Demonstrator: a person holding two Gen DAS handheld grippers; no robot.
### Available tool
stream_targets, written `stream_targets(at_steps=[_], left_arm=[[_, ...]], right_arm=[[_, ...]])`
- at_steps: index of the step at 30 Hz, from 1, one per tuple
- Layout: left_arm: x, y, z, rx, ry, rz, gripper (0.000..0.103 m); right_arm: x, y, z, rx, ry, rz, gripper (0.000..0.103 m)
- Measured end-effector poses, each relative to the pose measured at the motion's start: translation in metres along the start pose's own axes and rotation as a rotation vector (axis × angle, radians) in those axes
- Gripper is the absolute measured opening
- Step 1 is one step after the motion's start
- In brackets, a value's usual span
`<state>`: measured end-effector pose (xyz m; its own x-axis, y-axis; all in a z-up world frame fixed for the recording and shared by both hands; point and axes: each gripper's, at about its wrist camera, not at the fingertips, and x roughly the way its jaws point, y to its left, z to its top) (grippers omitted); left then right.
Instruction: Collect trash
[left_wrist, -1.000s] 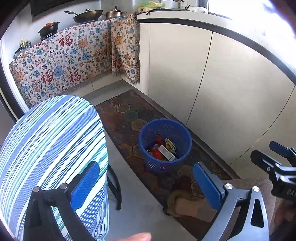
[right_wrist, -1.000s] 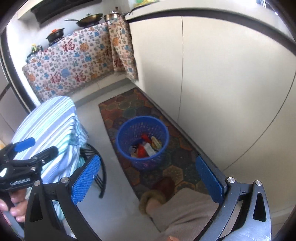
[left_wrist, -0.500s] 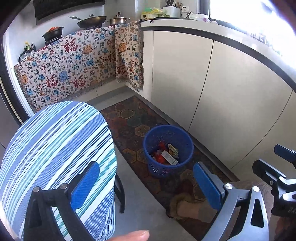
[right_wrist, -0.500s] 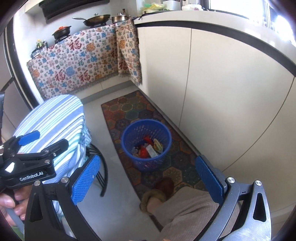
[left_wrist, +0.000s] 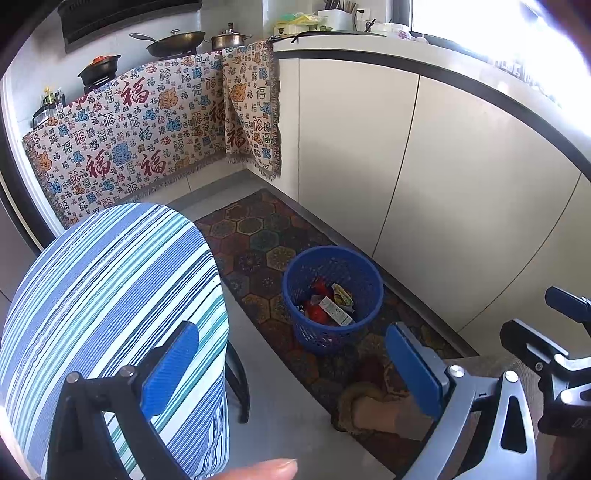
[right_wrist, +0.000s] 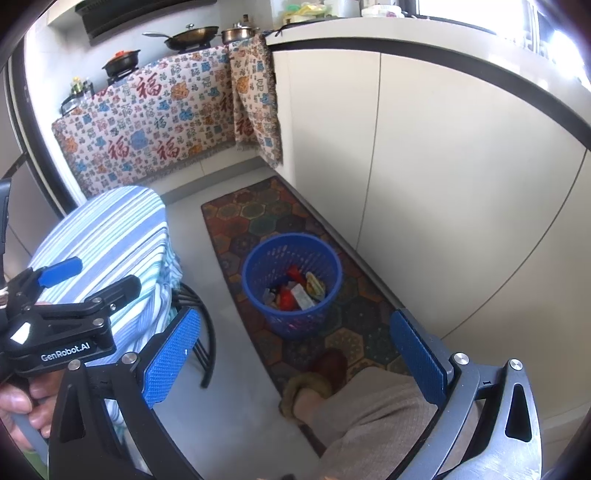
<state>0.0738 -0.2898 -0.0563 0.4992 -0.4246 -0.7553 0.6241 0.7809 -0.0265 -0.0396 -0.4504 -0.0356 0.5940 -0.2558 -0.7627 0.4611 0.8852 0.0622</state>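
Note:
A blue mesh bin (left_wrist: 332, 299) (right_wrist: 291, 284) stands on the patterned rug near the white cabinets. Inside it lie red wrappers, a white carton and other trash (left_wrist: 328, 306) (right_wrist: 295, 295). My left gripper (left_wrist: 291, 369) hovers high above the floor, open and empty, its blue pads wide apart. My right gripper (right_wrist: 295, 354) is likewise open and holds nothing. Both hang well above and short of the bin. The left gripper (right_wrist: 59, 295) also shows at the left edge of the right wrist view, held by a hand.
A stool with a blue striped cover (left_wrist: 110, 317) (right_wrist: 107, 251) stands left of the bin. A hexagon-patterned rug (left_wrist: 258, 240) runs along white cabinets (left_wrist: 443, 184). The person's slippered foot (right_wrist: 314, 384) rests on the rug. Pans (left_wrist: 173, 40) sit on a cloth-draped counter (left_wrist: 140, 129).
Both grippers have risen and drawn back, so the bin looks smaller and more of the counter shows. Both stay open and empty.

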Motion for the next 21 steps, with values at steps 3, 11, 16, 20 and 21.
stream_targets(at_steps=[3, 11, 16, 20, 21], left_arm=[[-0.0004, -0.0014, 0.0008, 0.005, 0.000, -0.001, 0.103], [-0.0005, -0.0019, 0.0009, 0.006, 0.003, -0.004, 0.103], [0.0009, -0.0049, 0.0007, 0.013, 0.006, -0.007, 0.103], [0.0016, -0.0050, 0.0010, 0.017, 0.009, -0.011, 0.103], [0.0017, -0.0052, 0.0010, 0.017, 0.010, -0.011, 0.103]], right_arm=[[-0.0005, -0.0001, -0.0011, 0.002, 0.004, 0.001, 0.103], [-0.0043, -0.0016, -0.0016, 0.010, -0.001, 0.004, 0.103], [-0.0046, -0.0021, -0.0018, 0.011, 0.002, 0.005, 0.103], [-0.0046, -0.0030, -0.0021, 0.011, 0.006, 0.007, 0.103], [-0.0047, -0.0033, -0.0020, 0.011, 0.006, 0.008, 0.103]])
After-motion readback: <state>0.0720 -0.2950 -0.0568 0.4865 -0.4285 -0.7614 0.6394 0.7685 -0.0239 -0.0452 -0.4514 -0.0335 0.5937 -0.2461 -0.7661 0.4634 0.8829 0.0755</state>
